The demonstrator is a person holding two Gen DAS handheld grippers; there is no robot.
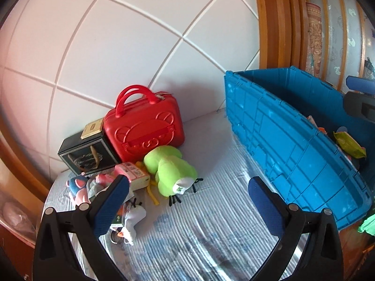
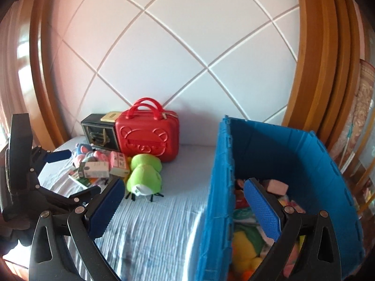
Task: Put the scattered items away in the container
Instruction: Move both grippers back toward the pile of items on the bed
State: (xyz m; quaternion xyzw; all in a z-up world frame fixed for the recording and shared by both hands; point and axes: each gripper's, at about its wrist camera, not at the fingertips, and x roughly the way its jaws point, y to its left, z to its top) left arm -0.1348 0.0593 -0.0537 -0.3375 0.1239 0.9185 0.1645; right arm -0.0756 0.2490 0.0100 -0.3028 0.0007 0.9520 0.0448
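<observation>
In the left wrist view, the left gripper (image 1: 188, 201) is seen with jaws spread and empty; the green plush toy (image 1: 172, 169) lies just ahead, slightly left, on the bed (image 1: 211, 222).

In the right wrist view, the right gripper (image 2: 185, 208) is also spread and empty, over the wall of the blue crate (image 2: 218, 199); the toy lies farther, so the left is judged nearer.

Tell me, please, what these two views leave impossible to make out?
- Blue crate contents: in the right wrist view, the right gripper covers them.
- Small toys beside the black box: left wrist view, behind a finger.
- Box labels: too small.
</observation>
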